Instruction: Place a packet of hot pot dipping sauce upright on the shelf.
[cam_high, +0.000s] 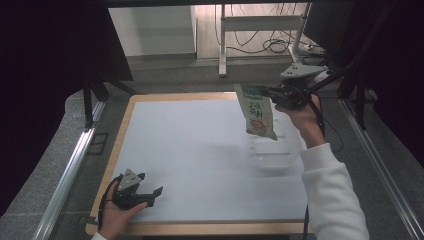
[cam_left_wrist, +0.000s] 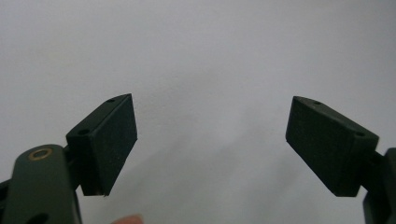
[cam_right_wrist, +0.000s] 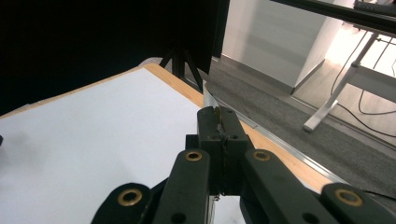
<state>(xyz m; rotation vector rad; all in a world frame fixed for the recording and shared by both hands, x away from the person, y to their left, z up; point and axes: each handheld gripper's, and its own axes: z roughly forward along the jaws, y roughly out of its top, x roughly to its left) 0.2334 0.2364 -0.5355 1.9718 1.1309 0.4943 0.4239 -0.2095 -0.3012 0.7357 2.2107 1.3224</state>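
Right gripper (cam_high: 267, 91) pinching a snack pouch (cam_high: 257, 112) above a clear container (cam_high: 275, 155), two o'clock; left gripper (cam_high: 150, 187) spread, seven o'clock.

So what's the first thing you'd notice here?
The packet, hanging in the air over the far right of the white table, pinched at its top edge by the right gripper. Just under it sits a clear tub. At the near left, the left gripper rests on the table with its jaws wide open and nothing between them.
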